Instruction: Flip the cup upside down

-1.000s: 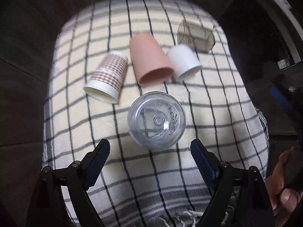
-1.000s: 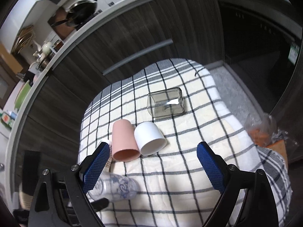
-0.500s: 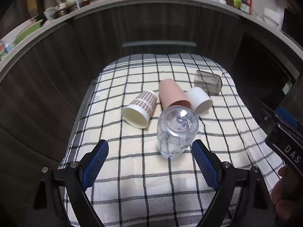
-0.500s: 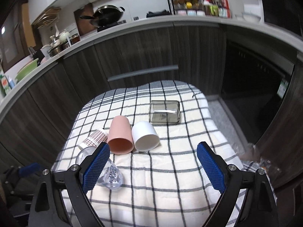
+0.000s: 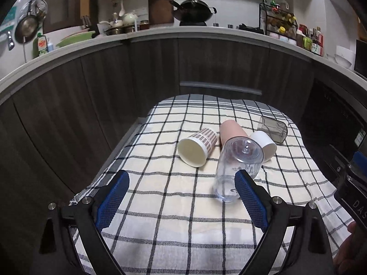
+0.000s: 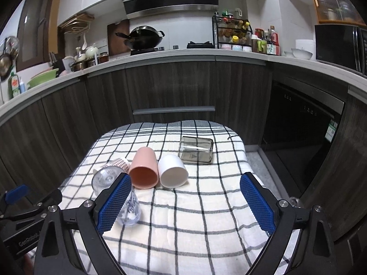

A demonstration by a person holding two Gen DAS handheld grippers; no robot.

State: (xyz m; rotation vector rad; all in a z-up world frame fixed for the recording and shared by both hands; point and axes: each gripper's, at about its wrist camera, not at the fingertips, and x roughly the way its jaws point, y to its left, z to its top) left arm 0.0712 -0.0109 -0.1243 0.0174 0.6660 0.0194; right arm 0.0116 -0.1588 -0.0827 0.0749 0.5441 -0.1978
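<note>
A clear plastic cup [image 5: 236, 167] stands upside down on the checked cloth [image 5: 160, 206], base up; it also shows in the right wrist view [image 6: 114, 192], partly behind a finger. Behind it lie on their sides a checked paper cup [image 5: 197, 146], a pink cup [image 5: 231, 130], a white cup [image 5: 263, 144] and a smoky square glass [image 5: 273, 130]. My left gripper [image 5: 181, 201] is open and empty, in front of and left of the clear cup. My right gripper [image 6: 185, 204] is open and empty above the cloth's near part.
Dark wooden kitchen cabinets [image 6: 174, 87] curve around the far side of the cloth. A dark oven front [image 6: 302, 142] stands to the right. The counter above holds a wok [image 6: 142, 37] and bottles. The left gripper's body shows at the left edge of the right wrist view [image 6: 25, 210].
Both grippers have pulled back and tilted up from a downward look to a level one. The clear cup stays standing upside down on the cloth, free of the left gripper.
</note>
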